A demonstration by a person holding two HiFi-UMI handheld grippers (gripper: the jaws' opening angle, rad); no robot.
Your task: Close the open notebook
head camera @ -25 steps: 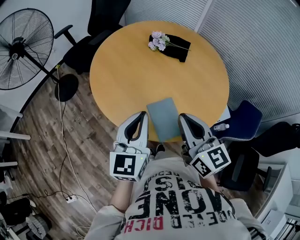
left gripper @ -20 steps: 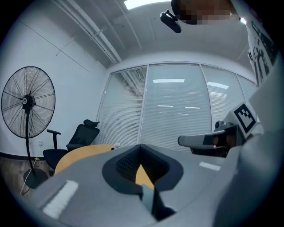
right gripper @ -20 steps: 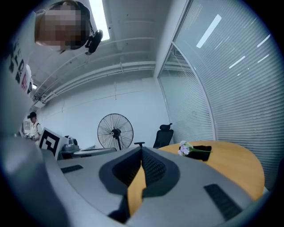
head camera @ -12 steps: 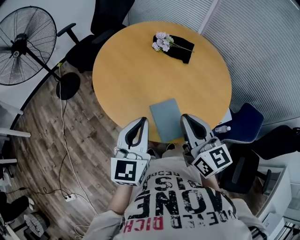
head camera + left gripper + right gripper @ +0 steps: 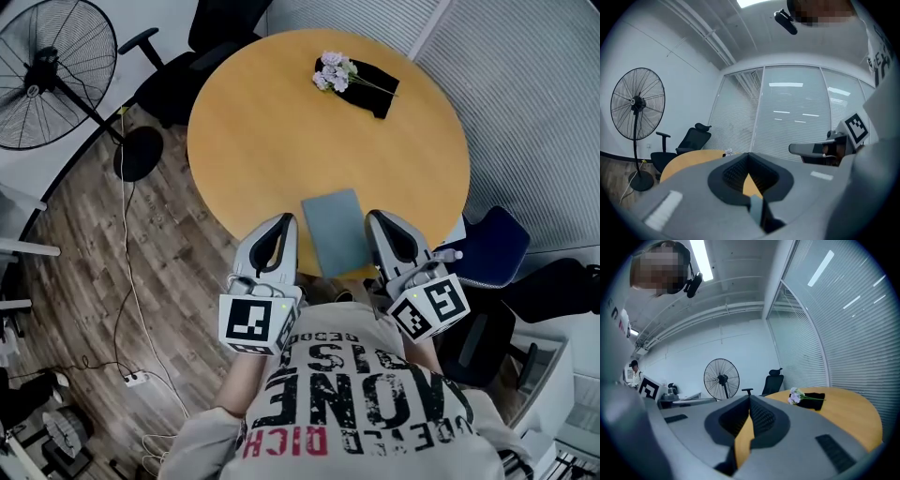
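Though apparently flat, notebook (image 5: 336, 228) detail indistinct.

Fan (image 5: 42, 84): cut off by the top and left edges of my head view. Black chair (image 5: 183, 80): backrest clipped at the top edge, one side behind the table (image 5: 262, 122). Blue chair (image 5: 492, 248): partly under the table rim. The small bottle (image 5: 450, 254) beside it is too small to identify. The dark item (image 5: 375, 89) under the flowers (image 5: 335, 71) I can't identify. The notebook (image 5: 337, 230) is too small to judge its spine or thickness. Neither gripper view shows it, since the left gripper (image 5: 749, 154) and right gripper (image 5: 750, 397) block the near table with their own bodies. Far figure (image 5: 633, 366): tiny, no detail.
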